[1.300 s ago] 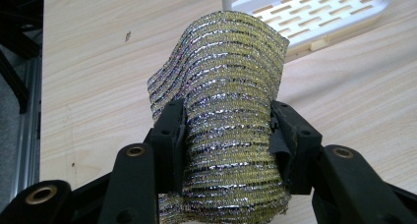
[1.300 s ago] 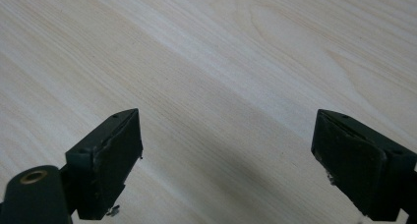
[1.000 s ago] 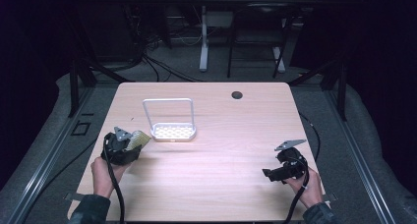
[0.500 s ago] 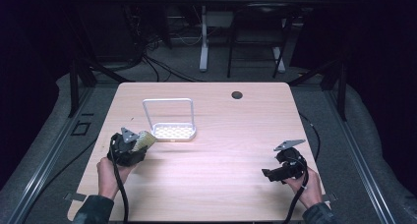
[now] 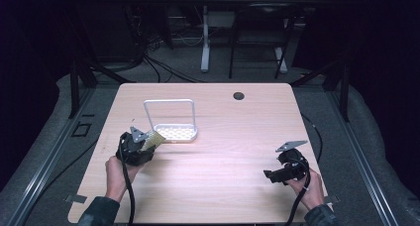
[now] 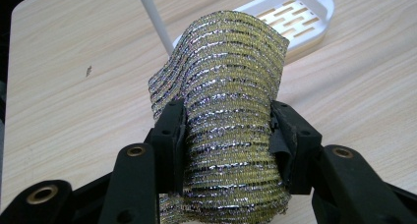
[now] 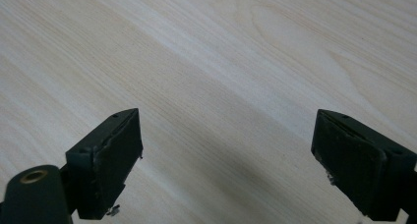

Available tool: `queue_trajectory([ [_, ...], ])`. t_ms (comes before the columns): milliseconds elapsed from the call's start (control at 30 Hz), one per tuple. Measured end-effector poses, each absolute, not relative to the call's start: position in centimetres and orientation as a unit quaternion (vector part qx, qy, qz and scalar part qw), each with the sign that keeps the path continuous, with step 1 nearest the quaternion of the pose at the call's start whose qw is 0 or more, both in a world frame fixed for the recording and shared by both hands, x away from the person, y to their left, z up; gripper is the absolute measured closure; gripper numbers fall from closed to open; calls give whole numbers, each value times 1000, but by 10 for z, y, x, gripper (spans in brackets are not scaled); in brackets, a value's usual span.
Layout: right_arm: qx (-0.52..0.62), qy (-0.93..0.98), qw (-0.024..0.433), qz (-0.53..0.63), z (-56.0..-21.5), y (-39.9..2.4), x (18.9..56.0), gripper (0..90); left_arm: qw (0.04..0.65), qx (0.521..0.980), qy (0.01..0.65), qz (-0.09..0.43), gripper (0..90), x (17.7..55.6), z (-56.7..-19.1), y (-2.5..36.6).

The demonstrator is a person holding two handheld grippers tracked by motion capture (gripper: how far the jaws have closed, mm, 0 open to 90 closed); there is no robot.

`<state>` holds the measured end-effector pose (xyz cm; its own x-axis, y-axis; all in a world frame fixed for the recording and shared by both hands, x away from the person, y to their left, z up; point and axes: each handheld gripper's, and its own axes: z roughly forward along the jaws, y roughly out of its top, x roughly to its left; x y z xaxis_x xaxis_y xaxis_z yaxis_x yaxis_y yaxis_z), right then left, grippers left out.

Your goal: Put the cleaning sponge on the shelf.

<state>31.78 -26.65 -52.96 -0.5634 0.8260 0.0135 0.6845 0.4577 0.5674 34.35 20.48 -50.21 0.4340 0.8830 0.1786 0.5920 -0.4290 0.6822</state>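
My left gripper [image 6: 226, 130] clamps the scouring sponge [image 6: 226, 101], white rack [image 6: 290, 17] just beyond its tip; my right gripper [image 7: 226, 150] gapes wide above bare table [image 7: 206, 52].

On the table [image 5: 213, 186], the rack [image 5: 174, 132] stands left of centre, the sponge [image 5: 152, 140] held just before its left end by the left gripper [image 5: 141, 147], the right gripper [image 5: 277, 175] well apart near the front right corner.
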Motion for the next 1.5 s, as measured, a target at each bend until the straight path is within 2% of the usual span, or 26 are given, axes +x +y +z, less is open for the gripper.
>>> queue_trajectory([
  [867,453,840,128,268,-531,-267,320,112,285,805,441,278,532,354,-493,170],
  [1500,449,842,129,268,-531,-268,317,111,264,804,436,306,528,374,-498,148],
])
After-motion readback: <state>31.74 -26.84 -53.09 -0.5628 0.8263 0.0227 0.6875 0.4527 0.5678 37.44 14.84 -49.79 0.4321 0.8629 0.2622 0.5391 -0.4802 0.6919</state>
